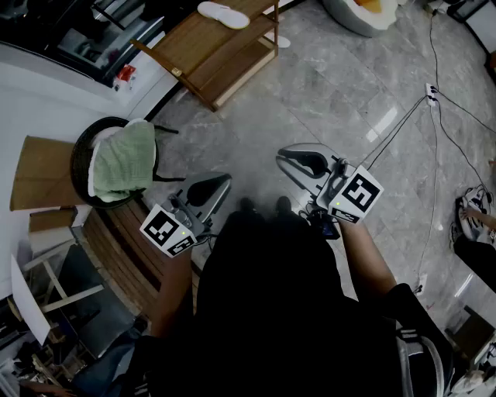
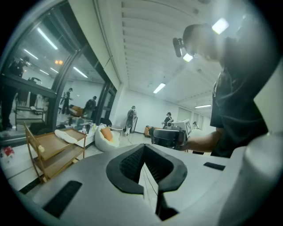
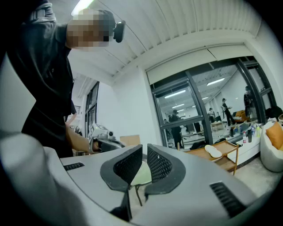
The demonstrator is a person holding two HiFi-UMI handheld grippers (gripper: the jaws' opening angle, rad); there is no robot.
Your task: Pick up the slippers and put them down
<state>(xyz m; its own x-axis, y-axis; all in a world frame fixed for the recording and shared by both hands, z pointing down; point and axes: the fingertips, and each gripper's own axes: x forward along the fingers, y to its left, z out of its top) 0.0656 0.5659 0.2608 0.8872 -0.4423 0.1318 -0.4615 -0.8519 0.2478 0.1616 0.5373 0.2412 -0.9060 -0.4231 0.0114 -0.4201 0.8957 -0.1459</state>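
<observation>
A white slipper (image 1: 223, 14) lies on the top board of a wooden rack (image 1: 203, 63) far ahead, and a second white slipper (image 1: 280, 40) shows on the floor by the rack's right end. Both grippers hang level near my waist, well short of the rack. My left gripper (image 1: 203, 194) is shut with nothing in it, and so is my right gripper (image 1: 304, 163). In the left gripper view the left gripper (image 2: 145, 150) points across at the right one, with the slipper (image 2: 66, 136) on the rack at left. From the right gripper (image 3: 145, 152), the slipper (image 3: 213, 151) lies at right.
A round black chair with a green towel (image 1: 120, 159) stands at my left, next to a cardboard box (image 1: 39, 182). Cables and a power strip (image 1: 431, 91) cross the grey floor at right. A white beanbag (image 1: 360, 14) sits beyond. Shoes (image 1: 473, 205) lie at the right edge.
</observation>
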